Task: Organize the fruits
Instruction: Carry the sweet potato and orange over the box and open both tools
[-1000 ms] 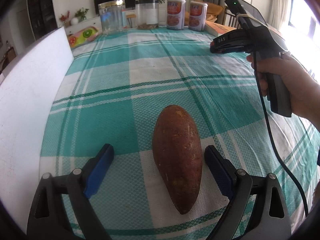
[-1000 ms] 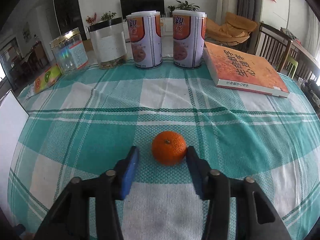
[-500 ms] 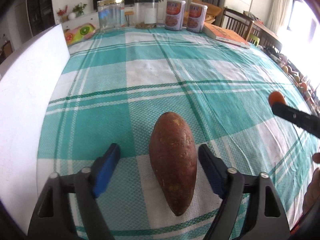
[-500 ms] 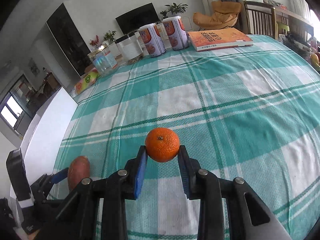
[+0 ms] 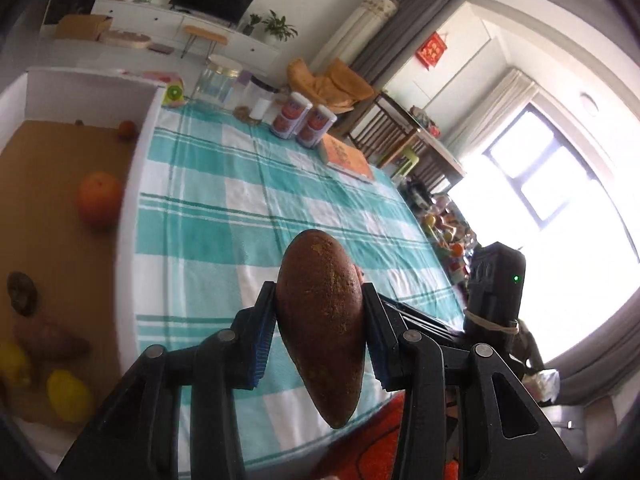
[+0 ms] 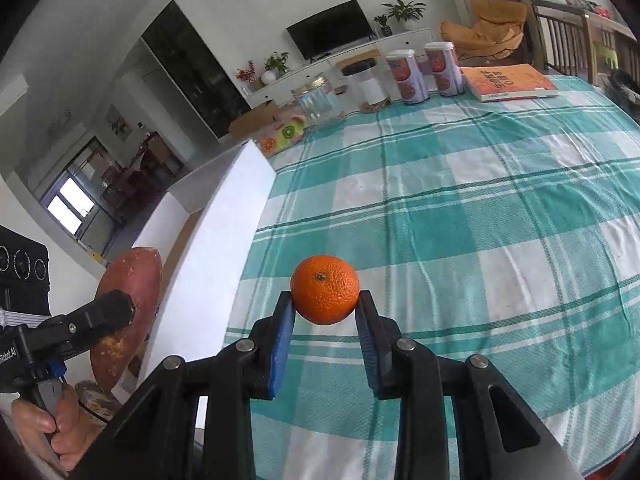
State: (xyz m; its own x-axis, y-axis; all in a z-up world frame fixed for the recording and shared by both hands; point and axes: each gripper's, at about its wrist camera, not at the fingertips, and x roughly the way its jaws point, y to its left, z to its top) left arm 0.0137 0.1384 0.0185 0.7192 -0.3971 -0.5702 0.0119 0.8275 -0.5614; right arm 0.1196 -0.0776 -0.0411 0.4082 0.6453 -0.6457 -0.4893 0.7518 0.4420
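Lifted: tapered sweet potato (image 5: pixel 320 336), dimpled orange (image 6: pixel 324 294).

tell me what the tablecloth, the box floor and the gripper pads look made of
Tablecloth: woven fabric, matte; visible weave and wrinkles. Box floor: probably cardboard, flat dull brown. Left gripper pads: blue, likely rubber or foam, though the surface is unclear.

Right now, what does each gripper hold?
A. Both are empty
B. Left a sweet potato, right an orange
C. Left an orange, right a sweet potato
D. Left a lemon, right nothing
B: the left gripper is clamped on the sweet potato, and the right gripper pinches the orange, both lifted off the table.
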